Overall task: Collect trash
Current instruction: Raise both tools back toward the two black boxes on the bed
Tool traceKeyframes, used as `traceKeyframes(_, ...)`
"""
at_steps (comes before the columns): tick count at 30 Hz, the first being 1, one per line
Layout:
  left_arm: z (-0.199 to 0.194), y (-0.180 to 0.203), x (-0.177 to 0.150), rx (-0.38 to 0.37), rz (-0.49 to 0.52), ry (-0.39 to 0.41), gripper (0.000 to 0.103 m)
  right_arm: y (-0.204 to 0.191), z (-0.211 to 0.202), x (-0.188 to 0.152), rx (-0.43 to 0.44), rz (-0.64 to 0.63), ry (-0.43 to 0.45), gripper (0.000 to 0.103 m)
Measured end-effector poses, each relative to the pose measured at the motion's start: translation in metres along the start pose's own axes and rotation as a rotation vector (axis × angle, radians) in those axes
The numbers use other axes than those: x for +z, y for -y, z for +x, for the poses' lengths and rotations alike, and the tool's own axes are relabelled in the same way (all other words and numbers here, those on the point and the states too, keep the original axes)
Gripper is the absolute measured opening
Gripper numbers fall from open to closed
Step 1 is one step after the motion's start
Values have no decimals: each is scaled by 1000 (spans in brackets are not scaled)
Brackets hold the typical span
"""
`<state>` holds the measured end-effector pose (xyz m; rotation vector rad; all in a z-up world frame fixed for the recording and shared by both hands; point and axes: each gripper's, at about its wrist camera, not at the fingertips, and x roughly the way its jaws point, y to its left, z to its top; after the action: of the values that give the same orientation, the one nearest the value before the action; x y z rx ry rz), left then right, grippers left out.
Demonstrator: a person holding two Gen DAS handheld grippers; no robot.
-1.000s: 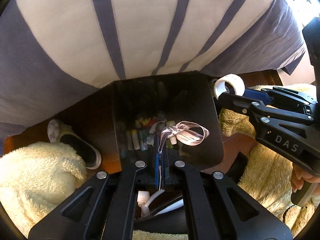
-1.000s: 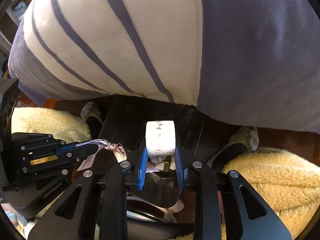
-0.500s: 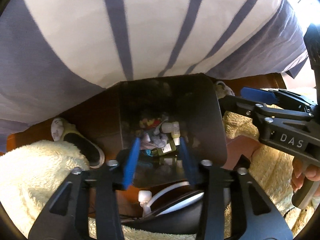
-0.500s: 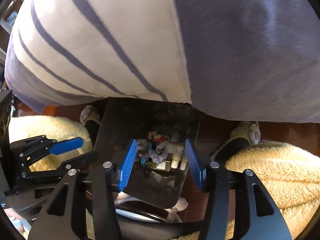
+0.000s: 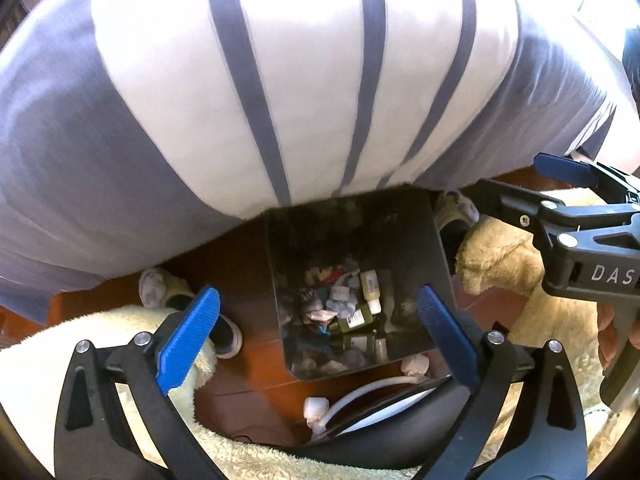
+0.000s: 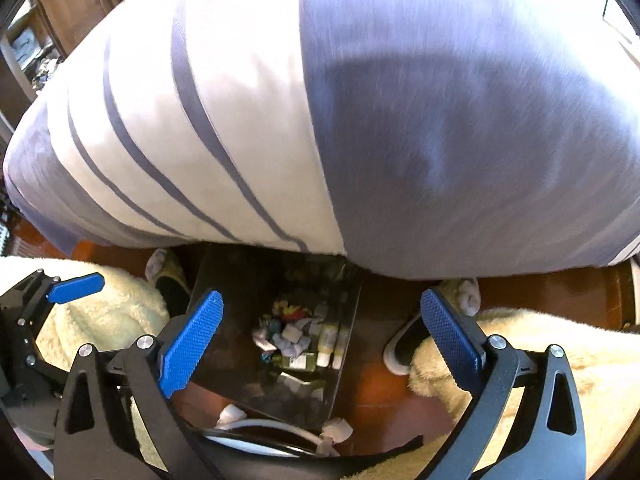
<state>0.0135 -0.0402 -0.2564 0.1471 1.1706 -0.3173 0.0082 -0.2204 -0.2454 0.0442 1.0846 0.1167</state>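
A dark square trash bin (image 5: 416, 232) stands on the wooden floor below both grippers, also in the right wrist view (image 6: 348, 344). Inside lies a heap of trash (image 5: 344, 300): small bottles, wrappers and crumpled bits, seen too in the right wrist view (image 6: 296, 336). My left gripper (image 5: 320, 332) is wide open and empty above the bin. My right gripper (image 6: 320, 336) is wide open and empty above it as well; it shows at the right of the left wrist view (image 5: 568, 200). The left gripper shows at the left edge of the right wrist view (image 6: 60, 292).
A bed with a purple and white striped cover (image 5: 280, 80) overhangs the bin. Two slippers (image 5: 168, 292) (image 6: 440, 320) flank the bin. My fluffy cream trouser legs (image 5: 80, 340) (image 6: 540, 348) are on both sides. A white cable (image 5: 360, 396) lies near the bin's front.
The left gripper let go of the pink ribbon and the right gripper let go of the white tape roll; both fell into the bin. Both grippers opened wide and rose a little.
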Motion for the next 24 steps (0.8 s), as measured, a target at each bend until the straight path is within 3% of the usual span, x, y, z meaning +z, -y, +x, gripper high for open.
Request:
traceKeyframes(12,-98,-23,56,50,-8,266,95,-5,-90,66,-39,-64,256,99)
traceKeyframes(17,-115,-37,84,102,-17,314,95,-2,-106,105,-56,-78,316,99)
traceKeyframes(24,-127,-59,133,156,-28,352,95,11,-102,160,-32,-55,331,99)
